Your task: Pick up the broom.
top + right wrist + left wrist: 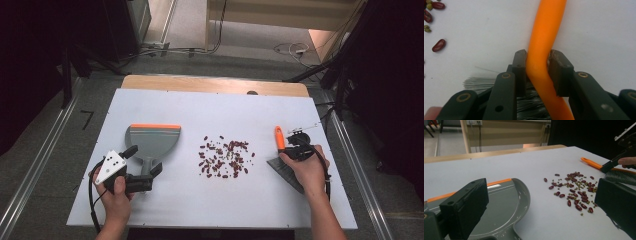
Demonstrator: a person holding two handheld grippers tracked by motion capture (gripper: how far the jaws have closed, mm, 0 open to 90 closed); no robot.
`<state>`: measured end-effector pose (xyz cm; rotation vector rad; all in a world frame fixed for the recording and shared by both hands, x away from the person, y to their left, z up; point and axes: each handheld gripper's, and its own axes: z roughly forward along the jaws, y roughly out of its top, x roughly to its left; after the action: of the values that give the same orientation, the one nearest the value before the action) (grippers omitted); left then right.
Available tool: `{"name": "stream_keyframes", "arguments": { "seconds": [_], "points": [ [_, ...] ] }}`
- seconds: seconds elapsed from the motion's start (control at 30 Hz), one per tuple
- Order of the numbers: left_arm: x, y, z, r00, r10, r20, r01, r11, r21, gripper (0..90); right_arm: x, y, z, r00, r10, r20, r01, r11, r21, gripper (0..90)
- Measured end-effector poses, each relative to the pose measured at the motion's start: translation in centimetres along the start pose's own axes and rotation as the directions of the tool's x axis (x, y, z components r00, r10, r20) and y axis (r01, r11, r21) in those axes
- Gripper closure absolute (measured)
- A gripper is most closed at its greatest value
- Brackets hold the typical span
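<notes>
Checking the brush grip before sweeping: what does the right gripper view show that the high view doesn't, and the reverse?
Right gripper view: the right gripper has its pads pressed on both sides of the brush's orange handle, with grey bristles beside the jaws. High view: the grey dustpan with the left gripper at its handle, and the whole white table. Both: the brush and the scattered beans.

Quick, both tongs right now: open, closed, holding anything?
Left tongs: open, jaws either side of the dustpan handle, not pressing it.
Right tongs: closed on the brush handle.
</notes>
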<state>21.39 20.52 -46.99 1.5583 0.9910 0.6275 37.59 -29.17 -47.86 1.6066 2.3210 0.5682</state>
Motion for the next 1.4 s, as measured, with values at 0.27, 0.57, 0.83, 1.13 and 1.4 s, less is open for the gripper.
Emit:
{"name": "stream_keyframes", "arguments": {
  "seconds": [0.27,0.57,0.83,1.13,1.4],
  "points": [
    [-0.1,0.1,-0.1,1.0,0.01,0.001,-0.01,0.9999,-0.003,0.0,-0.7,-0.7,-0.1,0.9985,0.02,-0.051,-0.023,0.998,-0.052,67.6],
    [0.0,0.2,-0.2,0.9998,0.017,-0.006,-0.017,0.9998,-0.005,0.0,-1.8,-1.9,-1.4,0.9893,0.05,-0.137,-0.077,0.977,-0.2,67.8],
    [-0.4,0.4,-0.2,0.9994,0.033,-0.006,-0.033,0.9994,-0.009,0.0,-2.1,-2.9,-3.0,0.9838,0.066,-0.166,-0.124,0.921,-0.368,68.2],
    [-0.9,0.8,-0.3,0.9988,0.049,-0.003,-0.049,0.9985,-0.023,0.0,-2.5,-3.7,-5.0,0.9805,0.07,-0.183,-0.161,0.824,-0.544,68.8],
    [-1.5,1.2,-0.1,0.9982,0.058,0.017,-0.058,0.9977,-0.036,0.0,-1.5,-3.6,-6.8,0.9812,0.039,-0.189,-0.153,0.753,-0.64,69.1]
  ]
}}
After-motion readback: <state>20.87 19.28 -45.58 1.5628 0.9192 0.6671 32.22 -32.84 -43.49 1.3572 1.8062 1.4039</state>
